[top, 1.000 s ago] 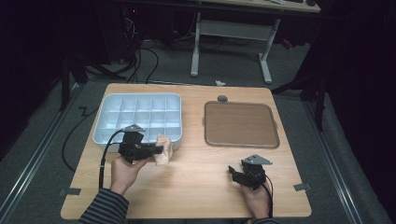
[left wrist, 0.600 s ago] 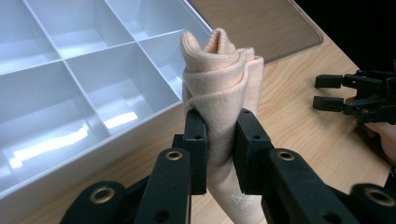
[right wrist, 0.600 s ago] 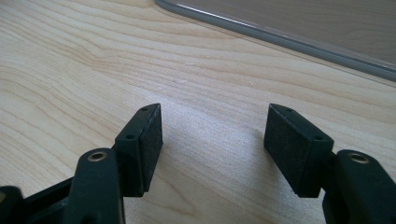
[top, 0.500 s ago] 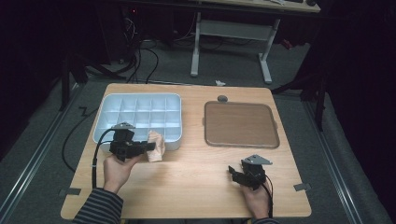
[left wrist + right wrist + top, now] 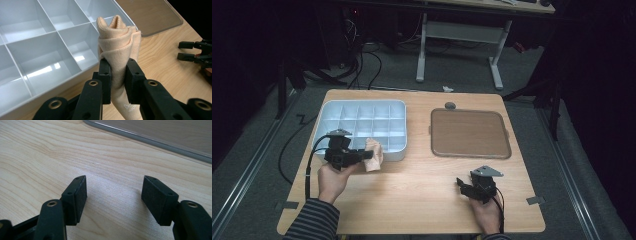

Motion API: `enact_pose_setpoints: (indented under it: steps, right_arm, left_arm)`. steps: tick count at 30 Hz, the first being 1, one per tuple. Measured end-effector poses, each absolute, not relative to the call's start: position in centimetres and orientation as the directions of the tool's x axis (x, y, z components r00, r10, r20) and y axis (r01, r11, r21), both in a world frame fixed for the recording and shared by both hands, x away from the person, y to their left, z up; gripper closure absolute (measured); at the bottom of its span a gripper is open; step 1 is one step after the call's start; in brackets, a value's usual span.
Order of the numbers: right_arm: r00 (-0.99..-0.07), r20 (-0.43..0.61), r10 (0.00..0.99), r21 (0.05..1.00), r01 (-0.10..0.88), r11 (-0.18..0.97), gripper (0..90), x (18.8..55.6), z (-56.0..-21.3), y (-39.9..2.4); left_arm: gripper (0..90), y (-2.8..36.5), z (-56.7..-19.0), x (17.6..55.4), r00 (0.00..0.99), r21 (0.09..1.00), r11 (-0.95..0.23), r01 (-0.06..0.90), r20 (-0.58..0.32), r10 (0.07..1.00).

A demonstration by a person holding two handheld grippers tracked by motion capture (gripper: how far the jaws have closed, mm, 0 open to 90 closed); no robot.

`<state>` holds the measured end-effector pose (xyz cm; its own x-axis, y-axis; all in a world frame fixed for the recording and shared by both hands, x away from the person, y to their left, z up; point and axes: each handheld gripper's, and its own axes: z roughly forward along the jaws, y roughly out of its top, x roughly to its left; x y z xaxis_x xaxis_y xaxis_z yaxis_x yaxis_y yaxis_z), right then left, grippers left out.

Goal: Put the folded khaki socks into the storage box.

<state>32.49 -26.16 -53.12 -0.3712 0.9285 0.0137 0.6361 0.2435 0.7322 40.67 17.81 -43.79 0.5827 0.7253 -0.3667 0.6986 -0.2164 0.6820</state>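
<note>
1. The left hand-held gripper (image 5: 117,75) pinches a rolled peach sock (image 5: 117,47) about its middle, both pads pressed into the cloth, the roll standing above the jaws.
2. The sock (image 5: 373,155) hangs at the near right corner of the grey tray (image 5: 324,112), just over the rim, above the worktop (image 5: 412,200).
3. It looks light and soft: the knit squashes between the pads, and the loose end droops below them.
4. A grip across the thick of the roll seems best; a hold on 1 loose layer could let it unwind.
5. The right hand-held gripper (image 5: 113,195) rests low over bare wood, jaws wide and holding nothing, near the brown lid (image 5: 469,132).
</note>
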Motion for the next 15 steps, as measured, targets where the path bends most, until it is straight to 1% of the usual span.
enact_pose_setpoints:
  steps: [3,15]
  right_arm:
    - [-0.371,0.014,0.929,0.732,0.636,0.243,37.0,32.5,-53.1,-26.2]
    - [-0.372,0.011,0.928,0.732,0.635,0.246,36.9,32.5,-53.1,-26.1]
  left_arm:
    - [77.5,17.9,-43.5,40.9,0.582,0.683,-0.219,0.697,-0.36,0.73]
    - [77.5,18.8,-43.7,41.9,0.551,0.672,-0.177,0.719,-0.396,0.735]
